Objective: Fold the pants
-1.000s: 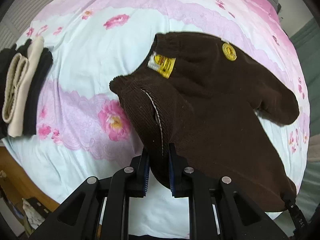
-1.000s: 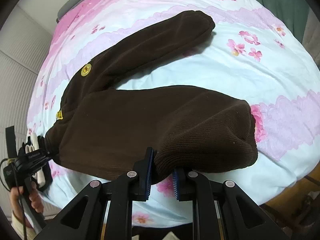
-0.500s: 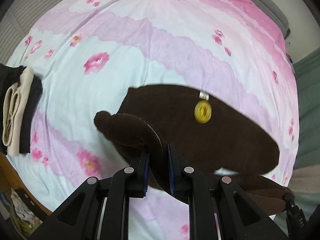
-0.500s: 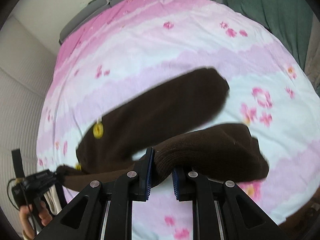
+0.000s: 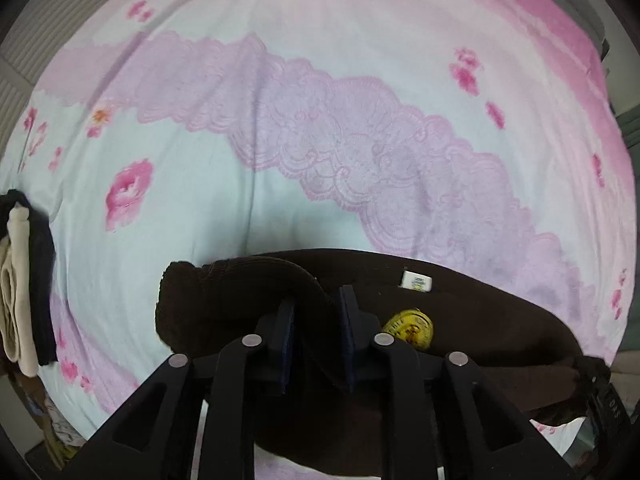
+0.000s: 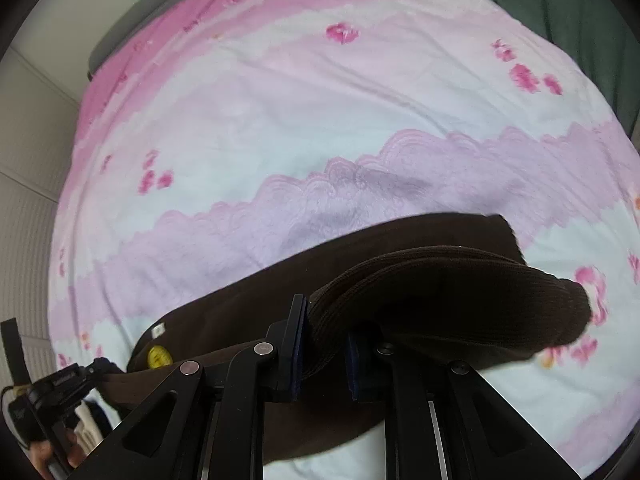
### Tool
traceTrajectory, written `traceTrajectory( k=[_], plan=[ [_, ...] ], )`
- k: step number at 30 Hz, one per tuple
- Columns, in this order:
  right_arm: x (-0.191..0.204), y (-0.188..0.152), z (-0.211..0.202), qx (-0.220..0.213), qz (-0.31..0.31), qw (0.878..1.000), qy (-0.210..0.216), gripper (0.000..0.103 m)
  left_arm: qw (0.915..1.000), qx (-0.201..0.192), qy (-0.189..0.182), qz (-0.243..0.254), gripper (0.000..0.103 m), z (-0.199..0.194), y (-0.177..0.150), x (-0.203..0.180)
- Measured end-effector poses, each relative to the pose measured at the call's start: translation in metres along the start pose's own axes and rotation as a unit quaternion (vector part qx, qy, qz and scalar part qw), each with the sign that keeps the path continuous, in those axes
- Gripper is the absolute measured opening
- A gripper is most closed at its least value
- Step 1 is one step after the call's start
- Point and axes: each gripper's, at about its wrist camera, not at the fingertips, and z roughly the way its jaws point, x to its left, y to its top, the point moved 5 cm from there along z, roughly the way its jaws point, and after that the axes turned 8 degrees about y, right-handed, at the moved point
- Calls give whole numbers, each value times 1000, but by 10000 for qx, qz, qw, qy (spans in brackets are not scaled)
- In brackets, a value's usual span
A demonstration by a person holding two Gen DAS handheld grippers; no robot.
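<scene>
Left wrist view: the left gripper (image 5: 316, 330) is pointing down at the bed, its jaws having just been easing apart slightly, with a fold of the brown pants (image 5: 480, 320) still lying between the blue pads (image 5: 347, 344); the cloth is filling the gap and the pads are appearing to press on it. The pants are lying on the bed sheet (image 5: 208, 208), doubled over lengthwise, with a yellow round badge (image 5: 410, 326) and a small white label (image 5: 417, 280) showing just right of the gripper. Further left, at the bed's edge, a stack of folded black and cream garments (image 5: 24, 284) is resting well apart from the pants.

Right wrist view: the right gripper (image 6: 326, 350) is clamping a ribbed fold of the pants near the leg end, jaws closed on the cloth. The upper leg is draping over the lower one. At the lower left, a person's hand (image 6: 48, 450) is holding the other gripper's handle. Beyond the pants, the pink floral sheet is stretching to a grey headboard (image 6: 132, 8).
</scene>
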Motion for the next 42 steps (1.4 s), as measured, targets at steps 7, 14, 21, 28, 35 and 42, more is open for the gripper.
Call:
traceTrajectory(
  k=[7,14,21,28,35,42],
  plan=[
    [-8,11,42,309,-106,9990,-302,18,9998,-75,-69,144,78,-18,14,13],
    [-4,8,55,378,-194,9977,-527,25,9681,-1007,-250,2280,78,-64,21,-21],
    [3,-14,-15,-297,-722,9955,-534,73,8163,-1177,-771,5603,79,-56,-52,-121],
    [-60,-50,-50,-374,-370,9930,-1056,74,8106,-381,-772,5792,56,4,-64,-154],
    [-106,-75,-33,-111,529,9941,-937,74,8345,-479,-1188,5359,16,-14,-53,-143],
    [-97,-50,-36,-545,37,9937,-975,74,8311,-595,-863,5462,16,-9,-26,-174]
  ],
)
